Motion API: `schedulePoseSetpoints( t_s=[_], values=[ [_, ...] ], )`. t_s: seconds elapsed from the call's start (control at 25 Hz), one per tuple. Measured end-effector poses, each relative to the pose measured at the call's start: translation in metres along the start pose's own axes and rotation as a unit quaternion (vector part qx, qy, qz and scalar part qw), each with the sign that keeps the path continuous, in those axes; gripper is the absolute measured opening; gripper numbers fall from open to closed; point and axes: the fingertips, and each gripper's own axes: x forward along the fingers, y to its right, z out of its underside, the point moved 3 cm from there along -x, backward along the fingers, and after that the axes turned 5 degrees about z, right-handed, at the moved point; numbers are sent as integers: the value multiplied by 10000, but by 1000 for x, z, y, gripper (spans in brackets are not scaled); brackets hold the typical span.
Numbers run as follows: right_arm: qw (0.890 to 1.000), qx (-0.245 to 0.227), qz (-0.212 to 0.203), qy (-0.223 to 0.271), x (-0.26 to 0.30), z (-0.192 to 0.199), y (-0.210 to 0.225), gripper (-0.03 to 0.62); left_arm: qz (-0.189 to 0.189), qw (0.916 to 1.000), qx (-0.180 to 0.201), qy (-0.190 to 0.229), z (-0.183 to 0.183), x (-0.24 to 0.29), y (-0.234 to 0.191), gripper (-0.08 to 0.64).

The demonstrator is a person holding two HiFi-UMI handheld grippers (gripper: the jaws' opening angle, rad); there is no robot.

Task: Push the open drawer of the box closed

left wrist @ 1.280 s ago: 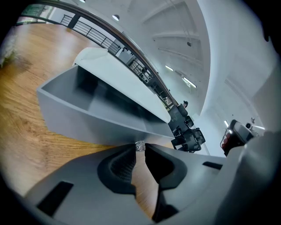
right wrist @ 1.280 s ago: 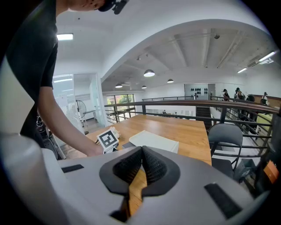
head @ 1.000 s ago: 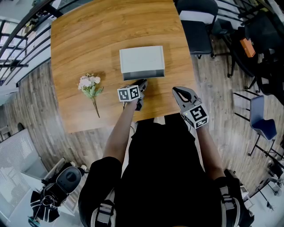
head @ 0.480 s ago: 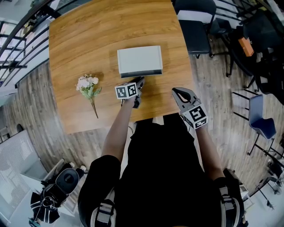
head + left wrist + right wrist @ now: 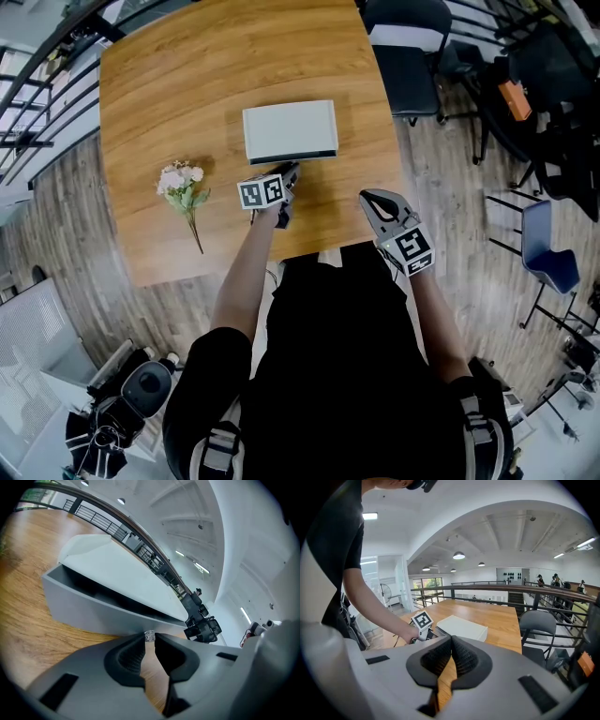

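Count: one box (image 5: 289,129) near the middle of the worktop (image 5: 187,75), one drawer (image 5: 89,603) in its near side, one bunch of flowers (image 5: 181,183) well to the left, two grippers.

Left gripper (image 5: 149,638): fingers nearly together, narrow slit only, nothing clamped; tips just at the drawer front.

Right gripper (image 5: 451,640): fingers together, empty, held over the near worktop edge, apart from the box.

Drawer open by a gap, as seen in the left gripper view.

Against one second ago: less drawer front showing below the box in the head view; left gripper closer to the box; right gripper and flowers much as before.
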Motion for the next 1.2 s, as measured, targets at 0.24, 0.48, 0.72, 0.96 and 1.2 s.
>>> schedulePoseSetpoints(
  t_s=[0.24,0.48,0.72,0.96,1.2],
  values=[
    [10000,-12,41,-8,-5,2,1,15,-12,10000,-2,56,-2,3,-3,80],
    [9999,-22,2,-107,-7,5,0,15,-25,9997,-92,207,-8,6,-4,80],
    [9999,-42,-29,-107,-8,6,-1,15,-5,9997,-106,229,-12,7,-5,80],
    [9999,-70,-78,-83,-6,2,-4,15,35,9997,-106,201,-14,6,-7,80],
    [9999,-52,-85,-39,-8,-1,-5,15,14,9998,-139,163,-15,6,-5,80]
  ],
)
